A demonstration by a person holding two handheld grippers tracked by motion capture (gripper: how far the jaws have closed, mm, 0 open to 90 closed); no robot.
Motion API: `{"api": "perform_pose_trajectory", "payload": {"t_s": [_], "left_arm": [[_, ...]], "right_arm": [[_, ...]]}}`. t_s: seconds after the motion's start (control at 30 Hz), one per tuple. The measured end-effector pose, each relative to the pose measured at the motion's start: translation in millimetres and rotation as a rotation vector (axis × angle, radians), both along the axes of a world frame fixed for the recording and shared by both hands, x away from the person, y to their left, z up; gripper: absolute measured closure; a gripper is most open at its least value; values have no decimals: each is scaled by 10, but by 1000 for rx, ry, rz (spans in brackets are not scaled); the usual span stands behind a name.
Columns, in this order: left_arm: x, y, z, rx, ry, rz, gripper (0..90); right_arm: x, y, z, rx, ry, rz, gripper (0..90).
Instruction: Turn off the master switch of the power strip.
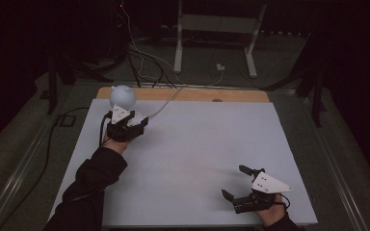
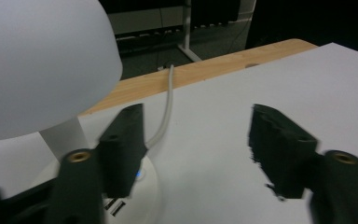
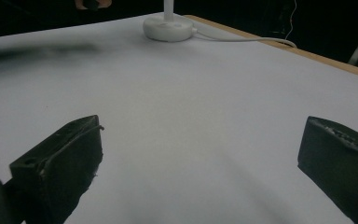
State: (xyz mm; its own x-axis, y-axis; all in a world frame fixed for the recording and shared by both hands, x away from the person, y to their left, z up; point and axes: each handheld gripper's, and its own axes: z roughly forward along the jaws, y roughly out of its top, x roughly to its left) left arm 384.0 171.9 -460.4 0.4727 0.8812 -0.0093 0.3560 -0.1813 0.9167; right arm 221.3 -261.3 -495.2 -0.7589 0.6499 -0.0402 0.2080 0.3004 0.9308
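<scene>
— While the left gripper (image 1: 124, 121) is held at the white lamp (image 1: 122, 96) in the far left corner, how are its jaws kept?
— Apart, with nothing pinched. The right gripper (image 1: 243, 181) is spread wide too.

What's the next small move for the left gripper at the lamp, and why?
Probably ease the left gripper a little lower onto the lamp base, toward the small blue-lit spot by its left jaw. The jaws stand apart with nothing between them, one beside the stem under the white lamp shade. The right gripper rests open, far off across the table.
</scene>
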Motion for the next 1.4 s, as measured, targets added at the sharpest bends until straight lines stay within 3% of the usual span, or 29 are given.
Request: {"api": "perform_pose_trajectory", "payload": {"t_s": [0.17, 0.53, 0.77, 0.87, 1.03, 1.2, 1.27, 1.4], "left_arm": [[32, -13, -45, 25, 9, 4, 560], [136, -45, -126, 58, 17, 35, 700], [228, -36, -223, 96, 51, 61, 795], [271, -26, -260, 112, 71, 97, 831], [305, -26, -274, 114, 83, 106, 900], [342, -56, -324, 144, 85, 103, 900], [358, -74, -351, 176, 88, 116, 900], [388, -78, -397, 189, 84, 130, 900]], "right_arm": [[4, -3, 1, 2, 1, 0, 0], [9, -2, -7, -1, 5, -2, 0], [7, -4, -4, -1, 3, -1, 0], [9, -1, -10, -1, 9, 1, 0], [10, -1, -11, 0, 11, 2, 0], [7, -6, -8, 2, 10, 2, 0], [7, -6, -8, 2, 9, 2, 0], [5, -2, -7, -1, 8, 4, 0]]}}
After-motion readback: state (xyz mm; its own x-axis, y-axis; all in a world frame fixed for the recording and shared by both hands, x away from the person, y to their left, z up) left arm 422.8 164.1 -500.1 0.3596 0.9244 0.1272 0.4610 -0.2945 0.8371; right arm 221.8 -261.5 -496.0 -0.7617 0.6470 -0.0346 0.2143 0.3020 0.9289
